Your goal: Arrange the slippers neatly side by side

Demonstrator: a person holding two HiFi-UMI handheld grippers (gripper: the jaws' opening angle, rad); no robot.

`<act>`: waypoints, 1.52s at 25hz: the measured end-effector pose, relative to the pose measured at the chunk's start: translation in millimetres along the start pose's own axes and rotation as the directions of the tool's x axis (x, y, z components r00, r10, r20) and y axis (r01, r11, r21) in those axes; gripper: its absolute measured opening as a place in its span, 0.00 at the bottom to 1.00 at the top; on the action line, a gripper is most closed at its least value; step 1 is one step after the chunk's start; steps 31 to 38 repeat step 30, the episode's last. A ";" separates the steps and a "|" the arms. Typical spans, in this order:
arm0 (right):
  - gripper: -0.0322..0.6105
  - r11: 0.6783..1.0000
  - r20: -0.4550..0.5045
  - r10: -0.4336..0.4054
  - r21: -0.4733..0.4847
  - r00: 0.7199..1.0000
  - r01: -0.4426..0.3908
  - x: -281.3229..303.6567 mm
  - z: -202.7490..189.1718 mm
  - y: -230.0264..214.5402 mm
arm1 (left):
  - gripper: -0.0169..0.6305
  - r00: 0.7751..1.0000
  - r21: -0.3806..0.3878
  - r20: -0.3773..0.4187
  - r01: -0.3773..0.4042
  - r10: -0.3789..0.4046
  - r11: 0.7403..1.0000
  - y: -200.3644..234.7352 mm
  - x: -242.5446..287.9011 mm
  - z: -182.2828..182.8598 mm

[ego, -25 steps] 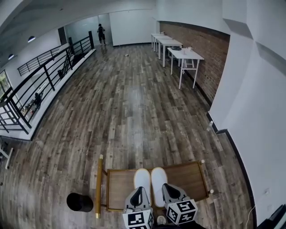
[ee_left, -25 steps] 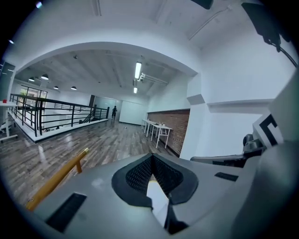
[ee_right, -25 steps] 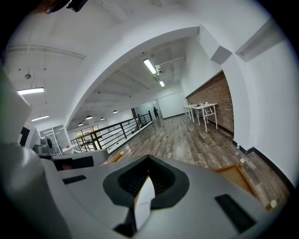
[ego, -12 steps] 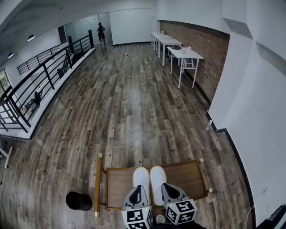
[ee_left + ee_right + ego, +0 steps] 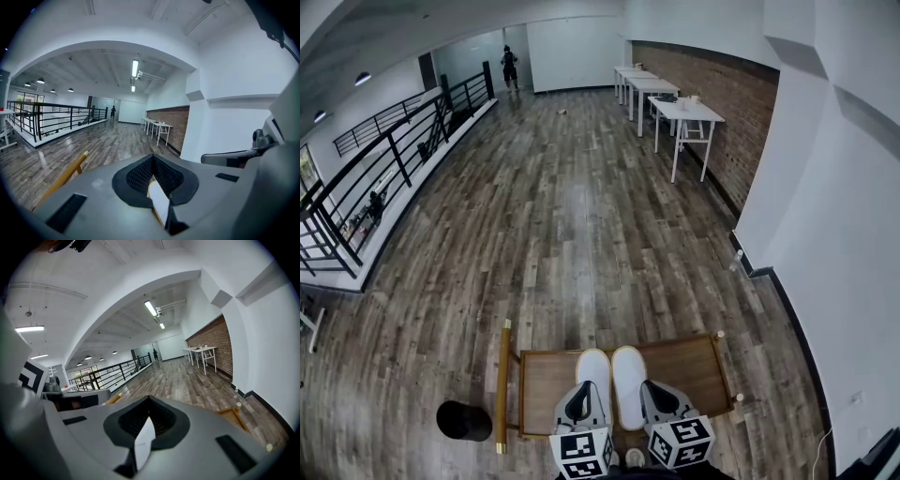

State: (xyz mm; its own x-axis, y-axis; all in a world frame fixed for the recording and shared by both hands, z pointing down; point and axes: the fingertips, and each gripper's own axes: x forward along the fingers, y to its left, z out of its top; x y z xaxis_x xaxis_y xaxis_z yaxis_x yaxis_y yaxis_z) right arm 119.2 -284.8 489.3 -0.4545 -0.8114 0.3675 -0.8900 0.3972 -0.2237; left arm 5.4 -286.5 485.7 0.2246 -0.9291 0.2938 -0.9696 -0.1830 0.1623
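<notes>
Two white slippers lie side by side, toes pointing away, on a wooden tray point(image 5: 547, 384). The left slipper point(image 5: 596, 367) and the right slipper point(image 5: 628, 371) almost touch along their length. My left gripper point(image 5: 581, 405) sits over the left slipper's heel, and a thin white strip point(image 5: 158, 200) shows pinched in the slit of its jaws. My right gripper point(image 5: 661, 401) sits over the right slipper's heel, with a white sliver point(image 5: 144, 439) held the same way. Both heels are hidden under the grippers.
The tray has a gold bar point(image 5: 502, 384) along its left side and small knobs at its right corners. A black round object point(image 5: 464, 420) stands on the wood floor at its left. White tables point(image 5: 680, 111) line the brick wall; a railing point(image 5: 384, 164) runs far left.
The grippers and slippers keep nearly the same places; both grippers have drawn slightly toward me along the slippers' heels, and the view has shifted a little.
</notes>
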 end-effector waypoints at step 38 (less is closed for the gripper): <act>0.05 1.000 -0.009 0.017 -0.018 1.000 -0.017 2.8 0.3 3.4 | 0.03 1.000 0.001 -0.017 0.019 -0.019 1.000 -8.1 -1.3 -7.1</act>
